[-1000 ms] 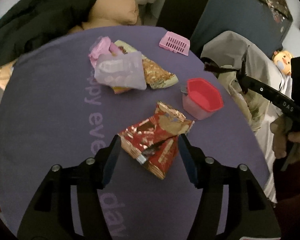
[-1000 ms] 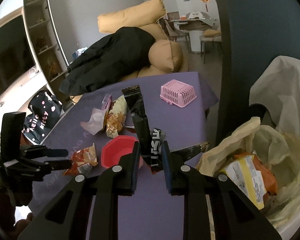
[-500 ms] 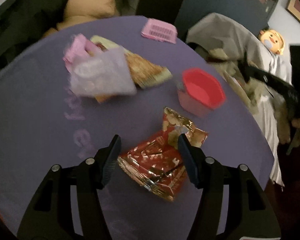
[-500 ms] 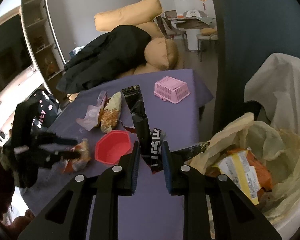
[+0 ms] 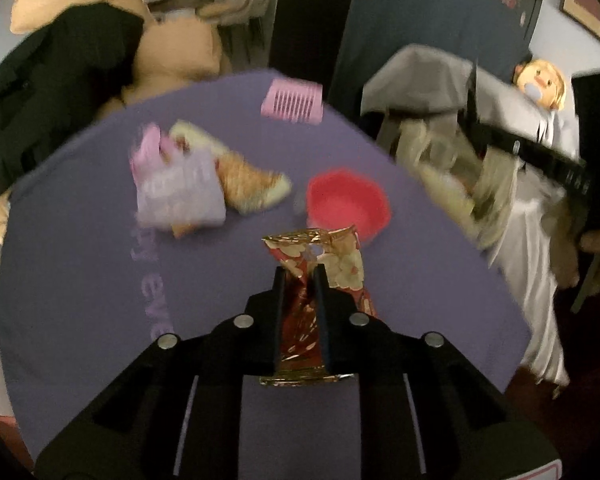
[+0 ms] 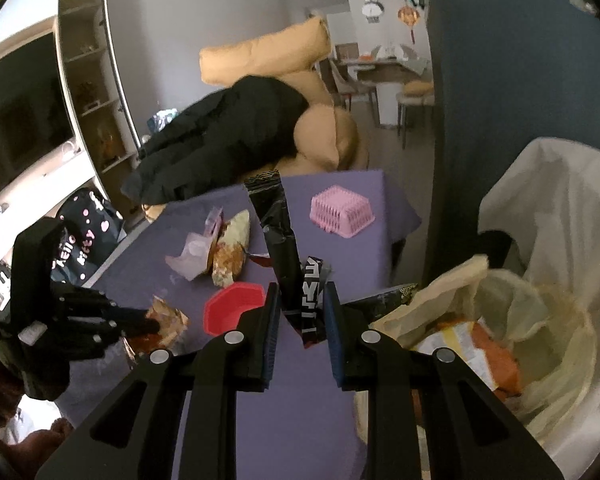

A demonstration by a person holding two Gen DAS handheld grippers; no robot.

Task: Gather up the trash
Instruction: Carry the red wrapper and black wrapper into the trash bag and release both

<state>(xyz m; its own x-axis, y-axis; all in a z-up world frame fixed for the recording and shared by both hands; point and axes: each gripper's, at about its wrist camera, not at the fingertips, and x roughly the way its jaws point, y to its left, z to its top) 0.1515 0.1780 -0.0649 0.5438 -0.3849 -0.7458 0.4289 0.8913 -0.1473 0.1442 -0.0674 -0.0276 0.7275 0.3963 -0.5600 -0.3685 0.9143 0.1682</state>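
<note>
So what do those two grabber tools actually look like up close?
Both are matte black plastic. The left gripper and right gripper each have two flat fingers on angular arms with round silver screws; the right's pads look dark blue. No cables show.

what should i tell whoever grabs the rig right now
Left gripper: closing on the red and gold snack wrapper, pinched between its fingers and raised off the purple table.
Right gripper: shut on the black wrappers, held beside the lined trash bin.
Done: the bin already holds orange and yellow packaging.
Left: drop both held wrappers into the bin, then collect the pile of pale wrappers at the table's far side. The red bowl and pink basket also sit on the table; whether they count as trash is unclear.
</note>
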